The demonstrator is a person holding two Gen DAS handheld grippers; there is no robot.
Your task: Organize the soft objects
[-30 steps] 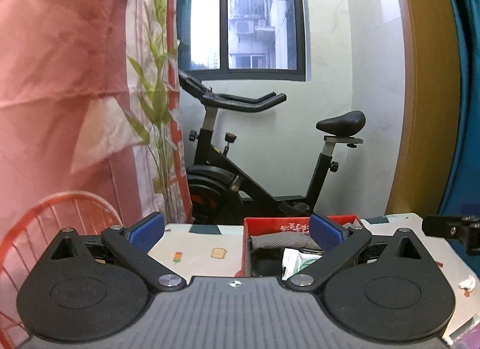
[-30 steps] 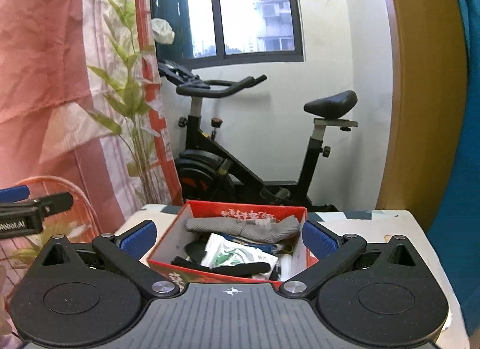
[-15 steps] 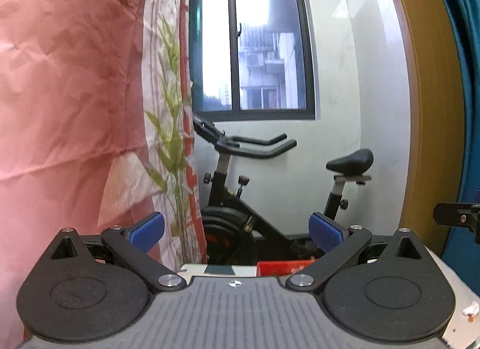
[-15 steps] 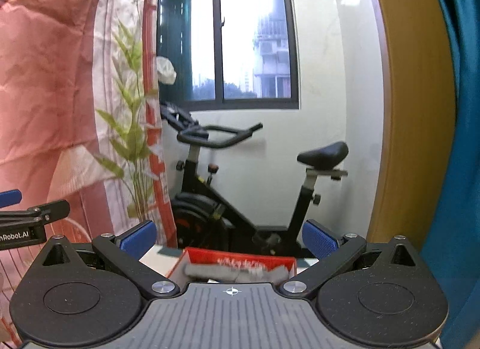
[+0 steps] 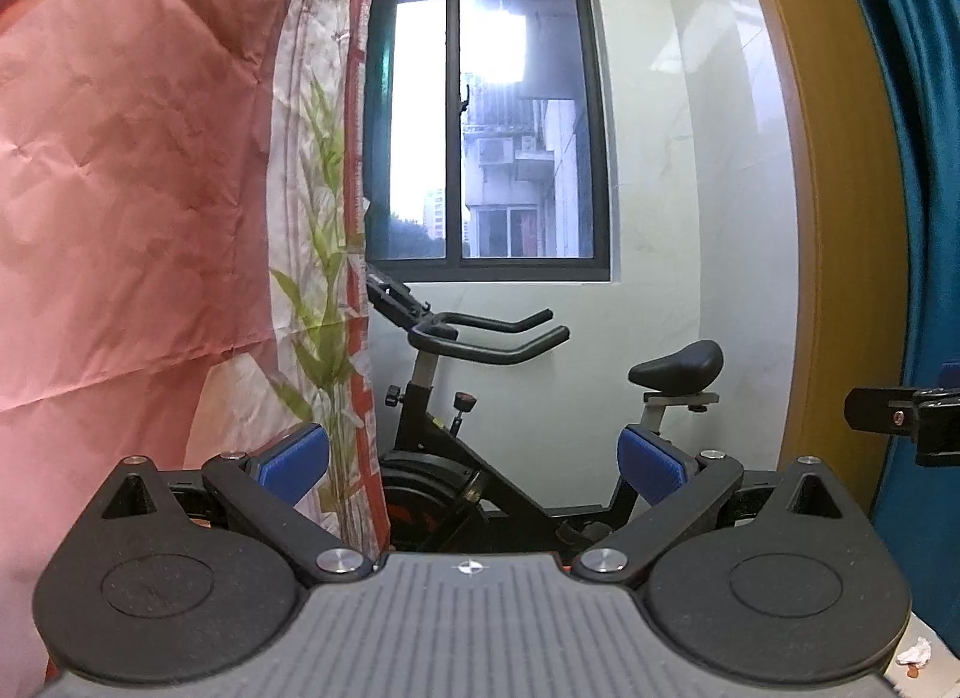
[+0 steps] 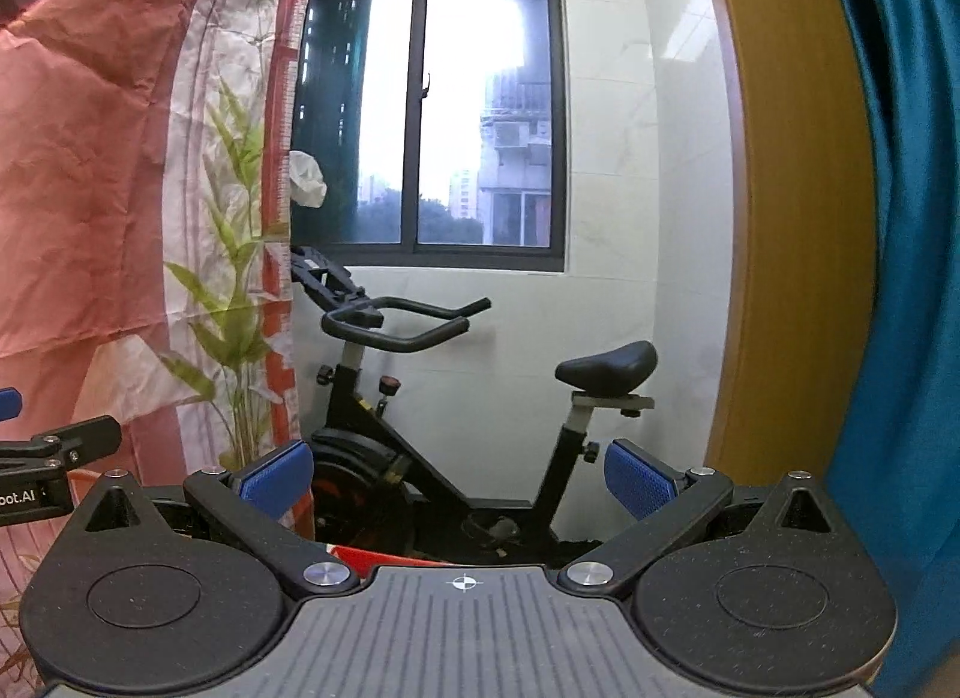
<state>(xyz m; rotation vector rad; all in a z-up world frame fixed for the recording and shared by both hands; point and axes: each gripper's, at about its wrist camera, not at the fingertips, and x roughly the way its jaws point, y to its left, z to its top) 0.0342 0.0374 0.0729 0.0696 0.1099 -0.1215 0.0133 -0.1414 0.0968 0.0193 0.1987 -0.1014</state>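
My left gripper (image 5: 474, 467) is open and empty, raised and pointing at the far wall. My right gripper (image 6: 459, 473) is open and empty too, raised the same way. Only a thin strip of the red box (image 6: 384, 557) shows above the right gripper's body in the right wrist view; the soft things in it are hidden. The right gripper's finger shows at the right edge of the left wrist view (image 5: 900, 416), and the left gripper's finger shows at the left edge of the right wrist view (image 6: 60, 446).
A black exercise bike (image 5: 480, 434) stands under a window (image 5: 486, 122) by the white wall. A pink sheet with a bamboo print (image 5: 150, 188) hangs on the left. A wooden door frame (image 5: 840, 218) and teal curtain (image 6: 900, 218) are on the right.
Both grippers have tilted and risen, so the table and the red box of soft things have dropped out of sight below them. Both stay open.
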